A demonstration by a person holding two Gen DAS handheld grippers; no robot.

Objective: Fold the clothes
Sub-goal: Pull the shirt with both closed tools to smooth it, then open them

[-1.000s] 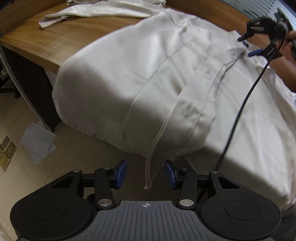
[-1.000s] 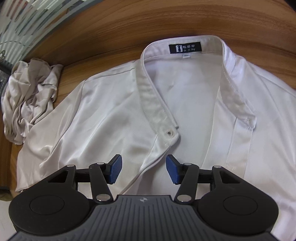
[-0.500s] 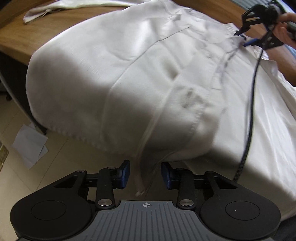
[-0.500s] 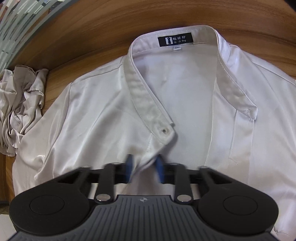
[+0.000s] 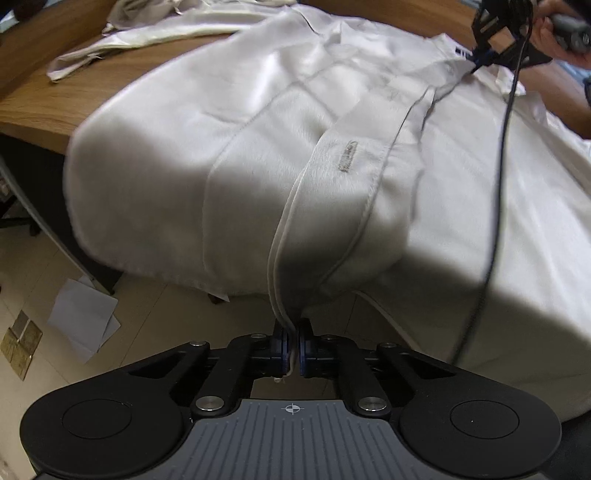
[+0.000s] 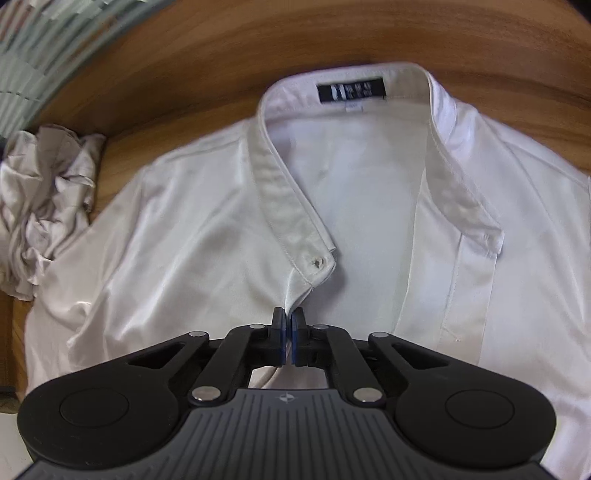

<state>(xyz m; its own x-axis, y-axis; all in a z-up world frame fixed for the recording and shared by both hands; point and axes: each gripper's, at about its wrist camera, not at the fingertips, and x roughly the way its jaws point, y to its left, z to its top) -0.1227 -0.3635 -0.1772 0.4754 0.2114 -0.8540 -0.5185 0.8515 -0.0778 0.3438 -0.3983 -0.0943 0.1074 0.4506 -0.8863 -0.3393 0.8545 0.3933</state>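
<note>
On the tabletop: a white shirt [image 6: 207, 236] lies spread face up on the wooden tabletop [image 6: 258, 48], collar toward the far side in the right wrist view.
Shirt hem end: hangs over the near tabletop edge [image 5: 33, 122] in the left wrist view, floor visible below.
Collar: band collar [image 6: 284, 206] open, one button [image 6: 317, 262] at its lower tip; dark label [image 6: 351, 90] inside the back of the neck.
Front opening: unbuttoned; buttonhole placket [image 5: 347, 162] lies over the other front panel, one stitched buttonhole plain to see.
Left tongs [image 5: 291, 345]: closed down on the shirt's front edge at the hem; a thin strip of white cloth sits pinched between the blue pads, its end poking out below them.
Right tongs [image 6: 288, 341]: closed on the front edge just below the collar button; cloth runs into the gap between the pads.
Right tongs from afar: seen in the left wrist view [image 5: 480, 59] at the collar end, a hand [image 5: 554, 26] on the handle, black cable [image 5: 498, 184] trailing across the shirt.
Other cloth: crumpled beige garment [image 6: 48, 206] on the tabletop, touching the shirt's sleeve side; same pale cloth [image 5: 147, 33] stretched along the far tabletop in the left wrist view.
Floor: white paper sheet [image 5: 83, 317] lying near the desk leg.
</note>
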